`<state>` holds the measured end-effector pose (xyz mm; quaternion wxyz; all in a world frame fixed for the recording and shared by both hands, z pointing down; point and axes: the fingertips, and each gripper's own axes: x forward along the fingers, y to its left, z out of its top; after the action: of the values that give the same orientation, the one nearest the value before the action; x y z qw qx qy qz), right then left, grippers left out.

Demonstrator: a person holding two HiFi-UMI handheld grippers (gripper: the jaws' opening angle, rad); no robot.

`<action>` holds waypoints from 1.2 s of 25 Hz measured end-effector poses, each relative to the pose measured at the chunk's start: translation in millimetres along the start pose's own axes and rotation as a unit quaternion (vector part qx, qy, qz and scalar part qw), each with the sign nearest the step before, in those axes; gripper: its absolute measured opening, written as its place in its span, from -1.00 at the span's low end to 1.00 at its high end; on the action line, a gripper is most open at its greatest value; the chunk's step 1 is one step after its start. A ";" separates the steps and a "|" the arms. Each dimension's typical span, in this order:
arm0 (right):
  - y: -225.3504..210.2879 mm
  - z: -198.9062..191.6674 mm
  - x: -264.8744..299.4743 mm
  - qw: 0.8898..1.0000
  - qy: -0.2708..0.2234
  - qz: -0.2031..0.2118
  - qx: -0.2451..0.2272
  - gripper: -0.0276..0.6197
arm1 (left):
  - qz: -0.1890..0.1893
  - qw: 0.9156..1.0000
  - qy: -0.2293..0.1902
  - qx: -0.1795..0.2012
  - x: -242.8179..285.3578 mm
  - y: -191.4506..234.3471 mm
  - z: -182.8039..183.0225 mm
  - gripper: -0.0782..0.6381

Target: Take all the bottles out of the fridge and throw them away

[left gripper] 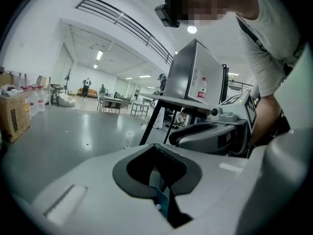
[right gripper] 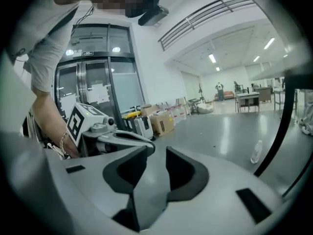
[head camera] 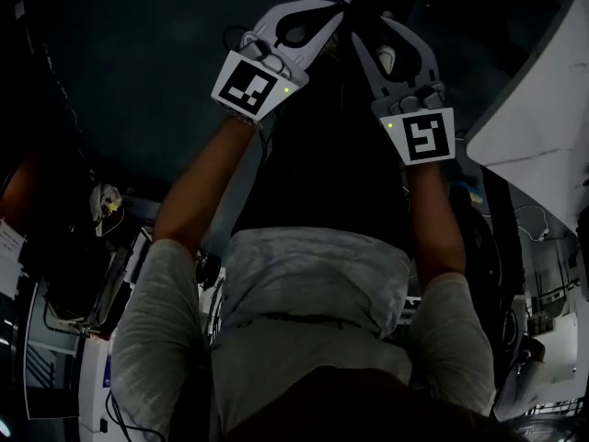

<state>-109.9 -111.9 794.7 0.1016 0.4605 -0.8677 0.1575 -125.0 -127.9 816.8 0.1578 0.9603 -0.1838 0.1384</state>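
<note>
A glossy grey floor (left gripper: 63,141) fills the left gripper view's left, tables (left gripper: 115,103) beyond under strip lights (left gripper: 99,55). Glass doors (right gripper: 95,97) stand left in the right gripper view.

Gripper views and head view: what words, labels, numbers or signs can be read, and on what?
No text reads clearly in any view.
The red label on the clear plastic bottle at the silver-grey fridge: too small.
The label on the brown cardboard box: blurred.
The white sheets on the glass door: too small.
The black-and-white square markers: patterns, no letters.
</note>
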 end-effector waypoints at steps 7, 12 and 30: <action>4.1 99.2 -40.8 1.000 -0.018 -0.006 -0.003 -0.64 | 0.003 1.000 -0.020 -0.004 -22.5 -32.5 98.3 -0.76; -3.3 164.5 -71.7 0.999 -0.033 -0.009 -0.017 -0.75 | 0.009 0.999 -0.038 0.001 -32.1 -52.7 166.7 -0.76; 21.3 352.8 -153.3 0.996 -0.082 -0.010 -0.034 -0.88 | -0.006 0.994 -0.099 0.035 -85.1 -120.9 358.5 -0.76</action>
<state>-53.5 -112.6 413.6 0.0468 0.4767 -0.8733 0.0884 -78.6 -121.6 431.8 0.1056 0.9754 -0.1873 0.0481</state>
